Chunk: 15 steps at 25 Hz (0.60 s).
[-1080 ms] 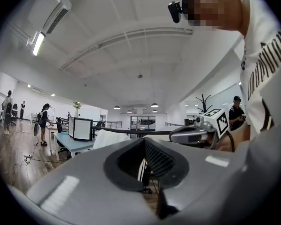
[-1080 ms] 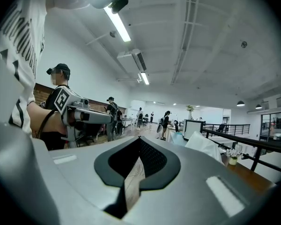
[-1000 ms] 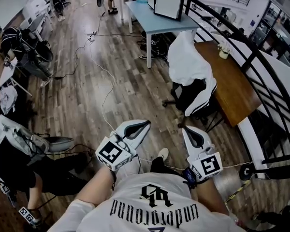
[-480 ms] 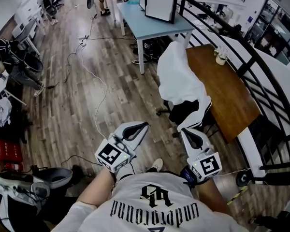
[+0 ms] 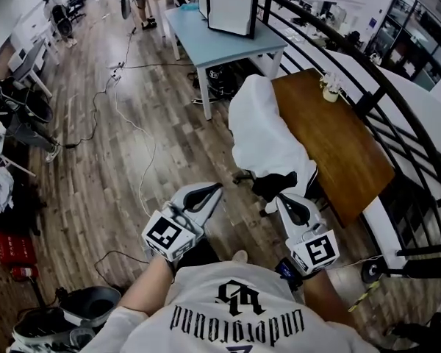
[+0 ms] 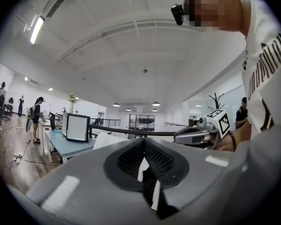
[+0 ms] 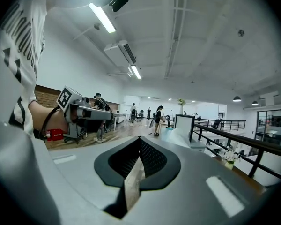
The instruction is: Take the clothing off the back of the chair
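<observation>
White clothing (image 5: 263, 127), draped over the back of the chair (image 5: 273, 185) beside wooden desk (image 5: 338, 153); left gripper (image 5: 212, 190) and right gripper (image 5: 284, 198) both closed, empty, held forward, seemingly ready to reach.

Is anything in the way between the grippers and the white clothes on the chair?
Nothing I can see. Only bare wooden floor lies between the left gripper, the right gripper and the white clothes draped over the chair. Both grippers are shut and empty.

Left hand-held gripper (image 5: 219, 187) and right (image 5: 281, 198) are closed.
</observation>
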### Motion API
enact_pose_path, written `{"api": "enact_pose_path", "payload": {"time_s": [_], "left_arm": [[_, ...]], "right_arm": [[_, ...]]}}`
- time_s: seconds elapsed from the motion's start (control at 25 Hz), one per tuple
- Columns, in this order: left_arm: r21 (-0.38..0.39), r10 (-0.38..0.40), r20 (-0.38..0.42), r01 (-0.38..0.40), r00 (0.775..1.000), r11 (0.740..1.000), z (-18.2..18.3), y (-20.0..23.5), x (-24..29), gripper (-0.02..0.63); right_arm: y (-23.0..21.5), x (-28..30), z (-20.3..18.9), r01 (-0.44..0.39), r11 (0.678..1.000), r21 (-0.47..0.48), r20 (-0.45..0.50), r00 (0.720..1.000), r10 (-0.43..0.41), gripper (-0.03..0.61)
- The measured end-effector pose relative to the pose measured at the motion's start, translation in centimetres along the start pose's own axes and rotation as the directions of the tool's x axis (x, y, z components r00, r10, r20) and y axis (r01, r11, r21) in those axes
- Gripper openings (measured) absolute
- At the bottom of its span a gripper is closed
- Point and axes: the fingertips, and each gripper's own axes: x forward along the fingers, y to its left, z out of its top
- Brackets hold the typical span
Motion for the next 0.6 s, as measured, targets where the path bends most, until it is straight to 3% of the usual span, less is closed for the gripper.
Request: {"api": "enact_pose_path", "payload": {"time_s": [0.28, 0.6], "left_arm": [[0.011, -0.138, 0.001, 0.138, 0.99, 0.99, -0.4, 5.3, 6.0, 0.049], [0.05, -0.299, -0.005, 0.298, 0.954, 0.953, 0.9, 13.9, 9.9, 0.049]], "right_arm": [[-4.2, 3.8, -0.3, 0.131, 0.991, 0.001, -0.007, 0.991, -0.131, 0.003], [-7.1, 10.8, 1.2, 0.29, 0.957, 0.003, -0.019, 0.957, -0.29, 0.003]]}}
